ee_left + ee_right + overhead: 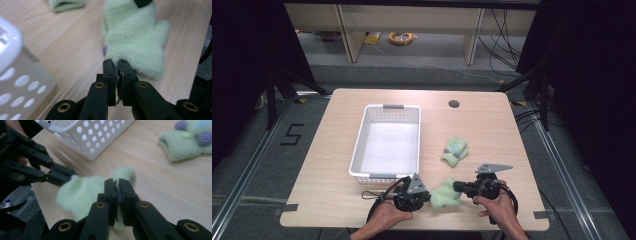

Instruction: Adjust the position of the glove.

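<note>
Grey floor surrounds a pale wooden table point(337, 195) bearing a white basket point(362, 145). From above, a green mitten point(444, 195) hangs between the left gripper point(428, 194) and right gripper point(457, 187). In the left gripper view, jaws pinch its edge. In the right gripper view, jaws pinch the other end.

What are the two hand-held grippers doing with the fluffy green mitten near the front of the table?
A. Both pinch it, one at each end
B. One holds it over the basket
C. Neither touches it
A: the left gripper and right gripper each clamp an edge of the green mitten, beside the white basket.
</note>
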Tool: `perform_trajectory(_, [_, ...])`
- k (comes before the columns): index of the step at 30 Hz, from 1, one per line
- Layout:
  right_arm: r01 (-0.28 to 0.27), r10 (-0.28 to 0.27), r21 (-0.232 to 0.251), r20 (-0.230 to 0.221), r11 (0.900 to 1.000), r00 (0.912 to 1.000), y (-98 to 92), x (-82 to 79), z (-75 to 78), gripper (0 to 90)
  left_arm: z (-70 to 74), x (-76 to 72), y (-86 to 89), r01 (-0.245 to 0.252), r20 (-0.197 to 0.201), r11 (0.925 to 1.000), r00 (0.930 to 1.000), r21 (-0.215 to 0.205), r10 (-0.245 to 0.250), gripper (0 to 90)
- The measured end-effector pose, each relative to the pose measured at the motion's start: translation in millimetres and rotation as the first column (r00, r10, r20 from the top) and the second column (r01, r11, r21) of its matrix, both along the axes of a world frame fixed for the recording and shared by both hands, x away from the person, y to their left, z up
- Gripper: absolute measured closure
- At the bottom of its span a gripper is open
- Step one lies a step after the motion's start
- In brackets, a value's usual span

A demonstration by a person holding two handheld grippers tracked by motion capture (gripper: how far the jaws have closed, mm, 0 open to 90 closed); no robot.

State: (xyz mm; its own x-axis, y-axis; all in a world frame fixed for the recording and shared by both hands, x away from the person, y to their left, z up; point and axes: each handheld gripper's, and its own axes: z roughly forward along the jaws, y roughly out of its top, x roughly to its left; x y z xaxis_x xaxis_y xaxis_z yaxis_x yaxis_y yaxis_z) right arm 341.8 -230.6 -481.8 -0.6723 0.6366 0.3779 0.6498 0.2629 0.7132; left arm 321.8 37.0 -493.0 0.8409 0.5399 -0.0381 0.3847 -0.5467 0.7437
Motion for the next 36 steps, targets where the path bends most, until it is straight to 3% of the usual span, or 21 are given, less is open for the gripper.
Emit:
perform_trajectory(3, [-0.006,0.006,-0.003,-0.001,1.000,1.0000,3.9,-4.3,0.5,85.6,0.7,2.1,4.1,-0.011,0.002,0.9999,0.9999,0.000,0.011,85.4])
perform_trajectory(4, [-0.004,0.004,-0.010,-0.004,1.000,1.0000,5.4,-6.4,0.9,85.6,1.5,3.6,7.0,-0.016,0.007,0.9997,0.9999,0.018,0.016,85.4])
perform_trajectory(6, [0.003,-0.003,0.010,-0.025,1.000,0.9997,9.4,-10.4,-0.5,85.6,0.4,2.6,8.2,-0.023,-0.003,0.9997,0.9997,-0.002,0.023,85.4])
perform_trajectory(7, [0.010,-0.010,0.010,-0.021,1.000,0.9997,10.5,-12.3,-1.0,85.6,0.4,3.9,10.3,-0.008,0.018,0.9997,0.9998,0.023,0.008,85.4])
perform_trajectory(8, [0.009,-0.009,-0.006,-0.010,1.000,0.9999,12.1,-15.7,-2.3,85.5,-2.8,2.0,9.7,-0.025,0.001,0.9996,0.9997,0.016,0.025,85.3])
perform_trajectory(11, [0.016,-0.016,-0.041,0.006,0.999,0.9999,12.7,-19.8,-3.7,84.9,-4.3,1.8,8.2,-0.013,0.010,0.9997,0.9999,0.022,0.013,85.1])
perform_trajectory(12, [0.038,-0.039,-0.034,-0.040,0.999,0.9984,14.9,-26.1,-7.3,84.0,-7.2,2.0,6.5,-0.012,0.012,0.9994,0.9999,0.034,0.012,85.0])
perform_trajectory(13, [0.038,-0.039,-0.034,-0.040,0.999,0.9984,14.9,-26.1,-7.3,84.0,-7.2,2.0,6.5,-0.012,0.012,0.9994,0.9999,0.034,0.012,85.0])
perform_trajectory(14, [0.039,-0.043,-0.069,-0.063,0.997,0.9971,14.6,-31.3,-10.6,82.9,-8.7,2.0,6.1,-0.003,0.008,0.9992,1.0000,0.039,0.003,84.9])
perform_trajectory(15, [0.039,-0.043,-0.069,-0.063,0.997,0.9971,14.6,-31.3,-10.6,82.9,-8.7,2.0,6.1,-0.003,0.008,0.9992,1.0000,0.039,0.003,84.8])
perform_trajectory(16, [0.027,-0.028,-0.097,-0.013,0.995,0.9995,11.8,-31.1,-13.8,81.8,-11.0,0.4,5.6,-0.018,-0.009,0.9995,0.9998,0.026,0.019,84.7])
perform_trajectory(19, [0.019,-0.021,-0.099,-0.021,0.995,0.9995,10.5,-33.3,-14.9,80.5,-12.0,1.2,6.3,-0.002,0.004,0.9994,1.0000,0.036,0.002,84.5])
perform_trajectory(20, [0.022,-0.026,-0.132,-0.023,0.991,0.9994,9.6,-35.2,-16.4,77.4,-12.8,1.5,6.8,-0.007,0.000,0.9992,1.0000,0.039,0.007,84.5])
perform_trajectory(22, [0.022,-0.025,-0.140,-0.016,0.990,0.9996,9.5,-35.9,-17.7,77.2,-13.8,2.2,7.7,-0.014,-0.003,0.9991,0.9999,0.039,0.014,84.9])
perform_trajectory(23, [0.034,-0.041,-0.164,-0.038,0.986,0.9984,11.5,-39.1,-17.5,75.9,-13.6,2.7,8.7,-0.013,0.005,0.9987,0.9999,0.050,0.012,84.0])
perform_trajectory(24, [0.042,-0.046,-0.168,-0.022,0.985,0.9987,11.6,-39.1,-17.6,74.8,-16.2,1.5,9.1,-0.029,-0.015,0.9990,0.9995,0.033,0.029,83.3])
perform_trajectory(26, [0.036,-0.040,-0.171,-0.021,0.985,0.9990,11.3,-38.8,-17.5,72.9,-15.5,1.8,10.7,-0.022,-0.002,0.9987,0.9998,0.047,0.022,82.8])
perform_trajectory(29, [0.041,-0.047,-0.163,-0.033,0.986,0.9984,10.6,-38.6,-17.4,67.0,-13.4,0.6,11.6,-0.022,-0.002,0.9991,0.9997,0.036,0.022,79.7])
perform_trajectory(33, [0.061,-0.065,-0.177,-0.019,0.982,0.9977,9.8,-39.5,-14.9,57.0,-9.7,-3.8,16.2,-0.043,-0.028,0.9990,0.9987,-0.010,0.043,72.7])
perform_trajectory(34, [0.058,-0.060,-0.153,-0.008,0.987,0.9982,6.9,-38.8,-14.2,53.3,-9.3,-7.1,19.0,-0.047,-0.034,0.9987,0.9983,-0.020,0.047,69.9])
perform_trajectory(36, [0.070,-0.070,-0.168,0.002,0.983,0.9975,5.1,-39.0,-12.6,52.9,-8.8,-9.7,21.2,-0.047,-0.040,0.9984,0.9982,-0.030,0.046,67.9])
